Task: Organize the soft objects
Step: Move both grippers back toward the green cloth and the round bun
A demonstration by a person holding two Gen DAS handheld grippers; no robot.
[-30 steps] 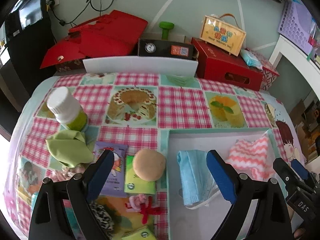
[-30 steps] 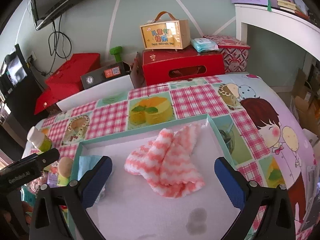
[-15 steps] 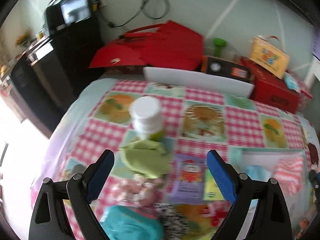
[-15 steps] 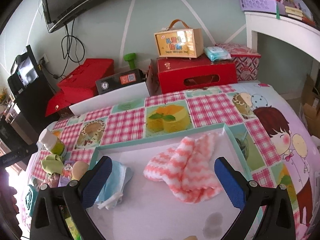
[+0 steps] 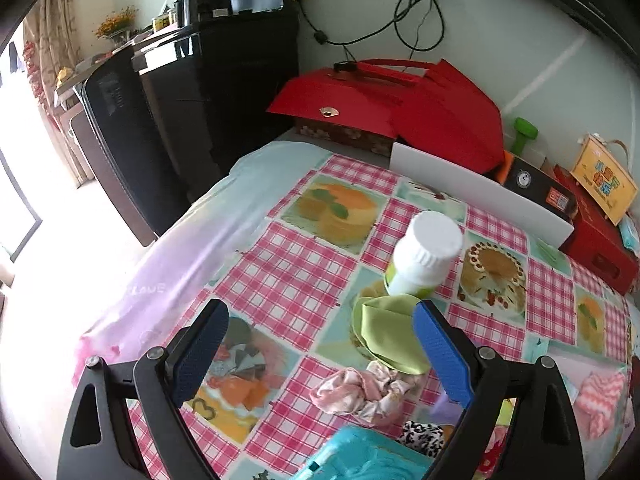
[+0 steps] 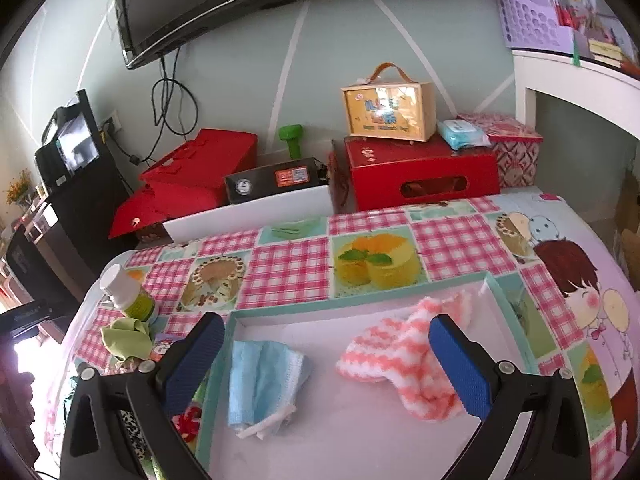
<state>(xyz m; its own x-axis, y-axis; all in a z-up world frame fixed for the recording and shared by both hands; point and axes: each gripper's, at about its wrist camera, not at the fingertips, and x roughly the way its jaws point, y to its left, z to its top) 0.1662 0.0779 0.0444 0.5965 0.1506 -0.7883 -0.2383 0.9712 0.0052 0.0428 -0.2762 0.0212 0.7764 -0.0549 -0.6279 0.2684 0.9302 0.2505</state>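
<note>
The left gripper (image 5: 320, 344) has been swung away from the tray toward the loose pile at the left of the tabletop (image 5: 288, 276); 1 second ago its view held the blue mask, now the lower centre of its frame holds the green cloth (image 5: 384, 336) and the pink scrunchie (image 5: 360, 388). This is judged to mean that the next soft item is being lined up. Its jaws are spread wide and nothing is held. The right gripper (image 6: 324, 360) is kept over the tray (image 6: 360, 300), jaws equally wide and empty. 2 items are already in the tray: the blue mask (image 6: 260, 380) at lower centre, long axis running top to bottom, and the striped cloth (image 6: 400, 356) to its right, stretched from lower right toward upper right. The green cloth is crumpled, with its long axis roughly top to bottom, just beside the white bottle (image 5: 420, 256).
</note>
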